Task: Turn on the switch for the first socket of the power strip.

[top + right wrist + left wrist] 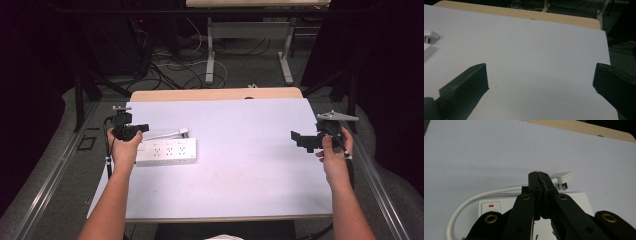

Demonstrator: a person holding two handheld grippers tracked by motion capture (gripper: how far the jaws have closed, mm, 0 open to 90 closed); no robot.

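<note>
The white power strip [166,152] lies flat on the left part of the pale table [240,165], its white cable [162,135] curving out from its end to a white plug [183,131] that lies just behind it. The left gripper [142,128] hangs over the strip's near-left end with its jaws pressed together and nothing between them, though whether it touches the strip is hard to tell from these angles. The right gripper [296,137] sits well apart at the table's right edge, its jaws spread wide over bare surface and empty.
</note>
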